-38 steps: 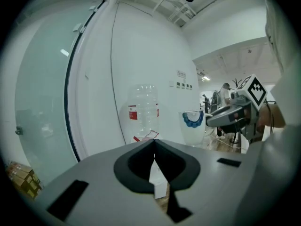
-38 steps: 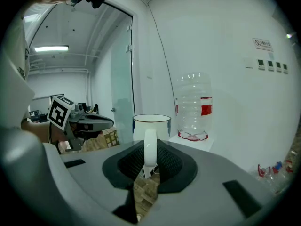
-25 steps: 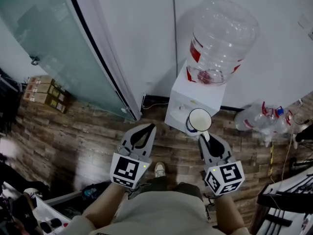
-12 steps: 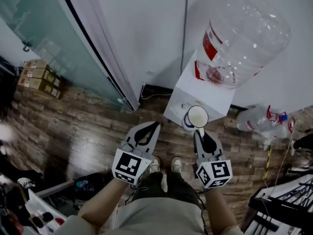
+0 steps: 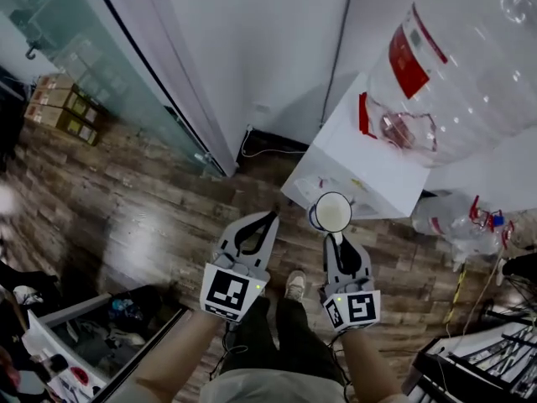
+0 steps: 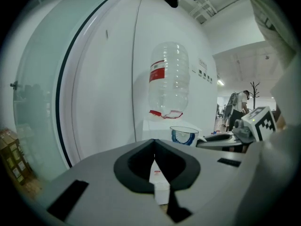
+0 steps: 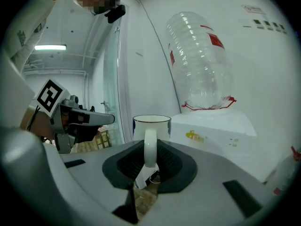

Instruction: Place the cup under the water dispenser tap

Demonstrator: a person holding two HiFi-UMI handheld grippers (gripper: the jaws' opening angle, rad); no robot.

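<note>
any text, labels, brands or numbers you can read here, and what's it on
No text here can be read.
On the water bottle, a red label: too blurred.
On the dispenser, a yellow logo: too small.
The wall signs: too small.
Print on the cardboard boxes: blurred.

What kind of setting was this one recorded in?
Most likely an office corner: a bottle-fed water dispenser stands against a white wall, a frosted glass partition runs beside it, and the floor is wood-look plank.

White wall [image 5: 252,40], frosted glass panel [image 5: 75,40], dark wood-plank floor [image 5: 126,212], cardboard boxes [image 5: 60,107] beside the glass.
</note>
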